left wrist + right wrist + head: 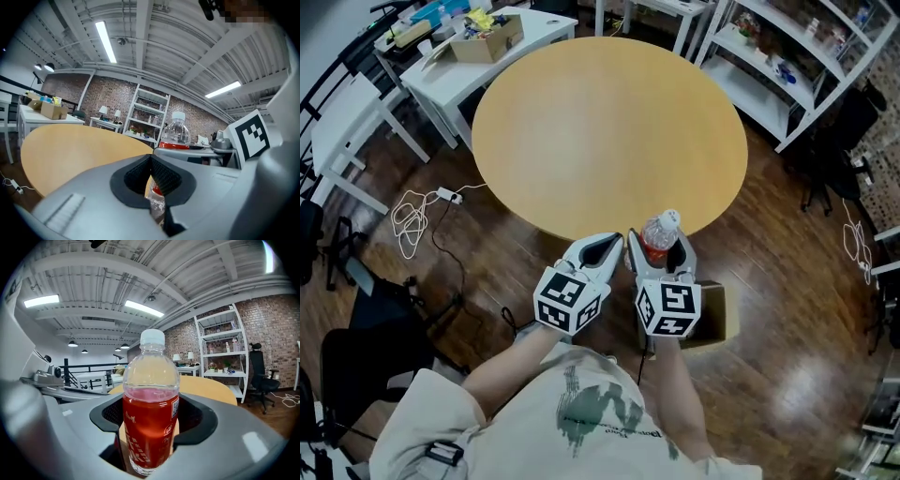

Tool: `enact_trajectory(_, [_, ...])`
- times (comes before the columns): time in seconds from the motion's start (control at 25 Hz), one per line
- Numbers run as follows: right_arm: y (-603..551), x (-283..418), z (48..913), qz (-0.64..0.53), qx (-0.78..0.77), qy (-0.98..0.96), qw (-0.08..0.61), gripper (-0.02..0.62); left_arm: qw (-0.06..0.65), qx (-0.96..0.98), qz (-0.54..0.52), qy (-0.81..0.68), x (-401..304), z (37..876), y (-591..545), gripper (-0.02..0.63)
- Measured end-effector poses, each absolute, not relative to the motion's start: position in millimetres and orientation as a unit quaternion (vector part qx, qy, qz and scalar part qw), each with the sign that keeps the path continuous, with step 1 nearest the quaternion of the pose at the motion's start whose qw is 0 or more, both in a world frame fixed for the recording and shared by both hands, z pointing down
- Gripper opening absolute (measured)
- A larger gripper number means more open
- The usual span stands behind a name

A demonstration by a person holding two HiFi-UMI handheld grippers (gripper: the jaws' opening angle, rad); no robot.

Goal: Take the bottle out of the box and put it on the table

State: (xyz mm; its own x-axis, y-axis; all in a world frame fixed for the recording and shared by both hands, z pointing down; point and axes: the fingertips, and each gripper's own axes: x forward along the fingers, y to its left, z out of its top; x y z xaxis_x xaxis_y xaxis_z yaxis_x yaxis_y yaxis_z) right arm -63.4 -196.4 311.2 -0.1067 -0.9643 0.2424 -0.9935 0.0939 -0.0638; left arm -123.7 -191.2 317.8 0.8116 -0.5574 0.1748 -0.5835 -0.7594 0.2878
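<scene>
Bottle upright between the fingers of the right gripper, which pinch its red lower body. The clear shoulder and white cap stand above the fingers. The box sits on the floor below and behind these fingers, so I judge the bottle to be clear of it and the placing step to be the one left. The round bench has its near rim just ahead of the fingers. I cannot tell whether the bottle's base is already over the rim or short of it.

The left gripper is just beside the right one. Its fingers are pressed together with nothing between them, and the bottle shows beyond them, off to their right.

Hazards as I judge them:
- **Rim strike:** carrying the bottle forward too low would knock its base against the rim and could twist it in the fingers.
- **Edge placement:** releasing it right at the rim would leave it liable to tip back toward the floor.
- **Slip:** the wall looks thin and smooth, so a loose pinch could let it slide down.
- **Crowding:** the idle left fingers, this close, could nudge the bottle at release.
</scene>
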Motion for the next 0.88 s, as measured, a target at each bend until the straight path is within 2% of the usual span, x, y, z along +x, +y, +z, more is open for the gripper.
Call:
enact_trajectory(0.52, [-347, -113, 335, 0.098, 0.657, -0.741, 0.102, 0.308, 0.184, 0.929, 0.039, -0.318, -184, 333, -318, -0.003])
enact_trajectory(0.88, [-402, -129, 360, 0.104, 0.677, -0.721, 0.108, 0.308, 0.179, 0.935, 0.059, -0.300, -198, 337, -368, -0.003])
